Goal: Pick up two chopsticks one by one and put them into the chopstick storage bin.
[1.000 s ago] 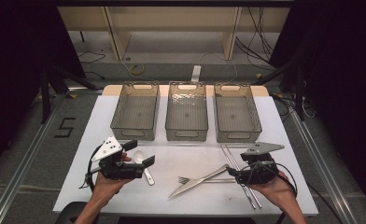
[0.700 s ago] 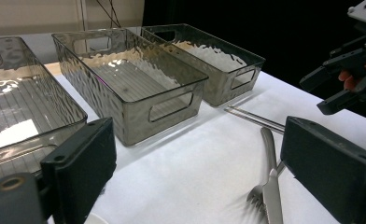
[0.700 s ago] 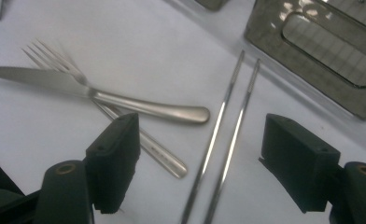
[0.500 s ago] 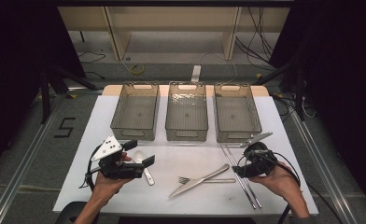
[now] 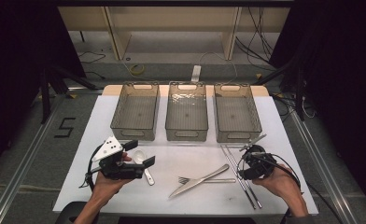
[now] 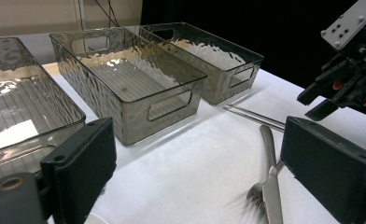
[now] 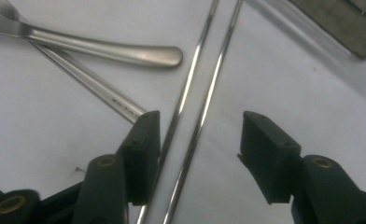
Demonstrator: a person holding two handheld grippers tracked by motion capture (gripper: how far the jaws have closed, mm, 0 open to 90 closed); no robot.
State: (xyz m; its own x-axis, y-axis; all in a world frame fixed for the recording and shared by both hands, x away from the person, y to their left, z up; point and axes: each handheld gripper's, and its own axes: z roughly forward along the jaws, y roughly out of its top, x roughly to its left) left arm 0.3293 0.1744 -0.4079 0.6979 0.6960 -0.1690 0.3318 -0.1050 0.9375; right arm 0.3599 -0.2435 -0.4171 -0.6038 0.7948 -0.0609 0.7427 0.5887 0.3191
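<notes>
1. two thin shiny metal chopsticks point(image 7: 204, 107) lie side by side on the white table point(image 5: 274, 121), just in front of the right-hand clear ribbed plastic bin point(image 5: 235, 114).
2. right gripper point(image 7: 197, 135) straddles them, jaws just closing, one pad touching, no pinch yet.
3. left gripper point(image 5: 141, 154) hovers spread, holding nothing.

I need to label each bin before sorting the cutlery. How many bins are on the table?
3, side by side along the table's far edge: left bin, middle bin, right bin. All look empty; none seems hidden.
</notes>
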